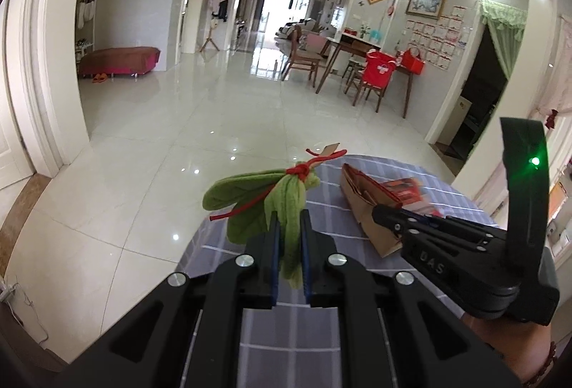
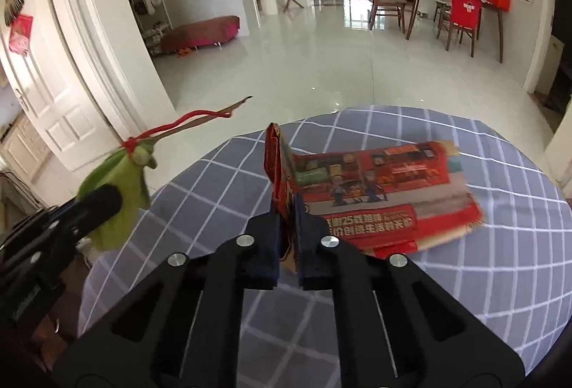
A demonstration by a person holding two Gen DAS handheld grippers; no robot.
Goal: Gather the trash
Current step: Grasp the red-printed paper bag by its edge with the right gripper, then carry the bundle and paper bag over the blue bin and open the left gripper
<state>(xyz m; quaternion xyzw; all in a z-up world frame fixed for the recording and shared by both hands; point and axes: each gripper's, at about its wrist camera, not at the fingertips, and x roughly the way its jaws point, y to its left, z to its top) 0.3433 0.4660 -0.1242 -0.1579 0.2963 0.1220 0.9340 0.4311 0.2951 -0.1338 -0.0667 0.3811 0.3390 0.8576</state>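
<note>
A green cloth leaf bunch point(image 1: 250, 195), tied with red string, hangs over the near edge of the checked table point(image 1: 286, 334), and my left gripper point(image 1: 289, 220) is shut on its stem. The right wrist view shows the same bunch point(image 2: 118, 180) at the left, held by the left gripper point(image 2: 103, 200). A paper bag point(image 2: 375, 187), brown with a red printed face, lies flat on the grey checked table point(image 2: 464, 280). My right gripper point(image 2: 287, 212) is shut on the bag's raised near edge. In the left wrist view, the right gripper point(image 1: 379, 209) meets the bag point(image 1: 361, 205).
A person's hand point(image 1: 518, 352) holds the right gripper. Beyond the table lies a glossy tiled floor point(image 1: 214, 109). A wooden dining table with chairs point(image 1: 357, 66) stands far right, and a low pink bench point(image 1: 118, 60) far left. A white door point(image 2: 53, 109) is at the left.
</note>
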